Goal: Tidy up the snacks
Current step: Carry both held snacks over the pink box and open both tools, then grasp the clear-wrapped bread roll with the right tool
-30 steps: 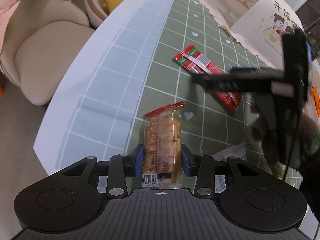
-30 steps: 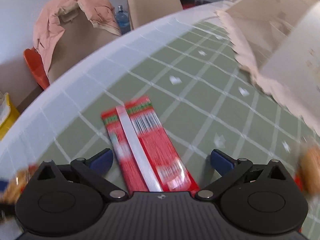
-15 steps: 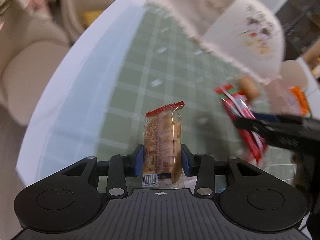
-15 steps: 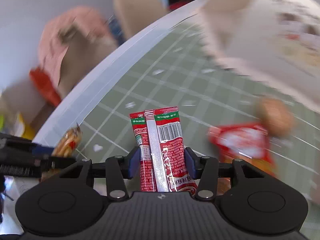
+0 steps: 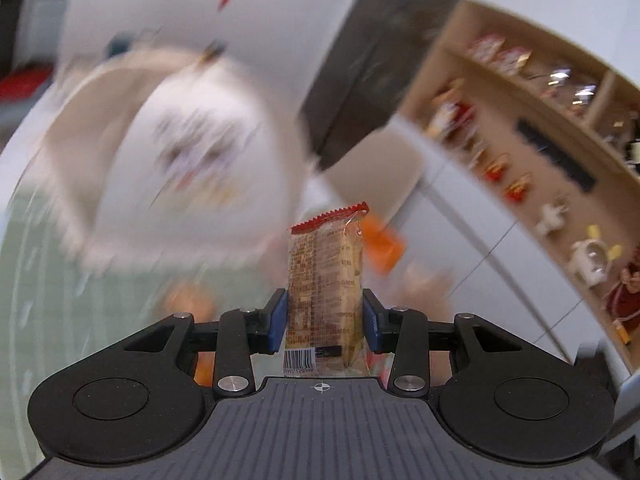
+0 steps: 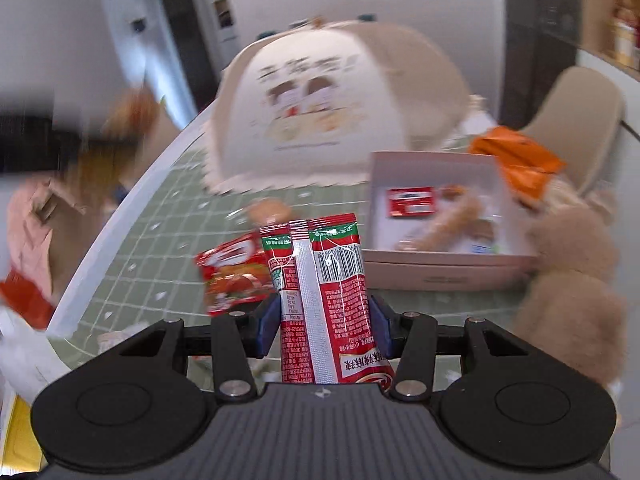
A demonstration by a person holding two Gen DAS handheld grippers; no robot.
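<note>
Your left gripper (image 5: 323,322) is clamped on a clear-wrapped biscuit pack (image 5: 325,280); the blue pads (image 5: 277,322) press both its long sides. The pack stands upright between them, red crimped seal at the top, barcode at the bottom near the gripper body. It is lifted off the table. Behind it everything is smeared by motion: a large white box lid (image 5: 192,160) with a cartoon print at left, an orange wrapper (image 5: 382,250) just right of the pack, wooden shelves (image 5: 532,128) with small items at far right.

Your right gripper (image 6: 324,326) is closed on a red snack packet (image 6: 320,300), held upright, with a white seam running down its middle and a barcode on the right half. Its green-banded top edge points away from you.

Beyond it on the green checked tablecloth (image 6: 168,240):
- a second red packet (image 6: 232,276) lying flat, just left of the held one
- an open shallow white box (image 6: 440,272) to the right, holding a small red packet (image 6: 411,201) and other snacks too blurred to name
- an orange packet (image 6: 516,160) at the box's far right corner
- a tan plush toy (image 6: 572,280) against the box's right side
- the printed white lid (image 6: 312,116) standing behind
</note>
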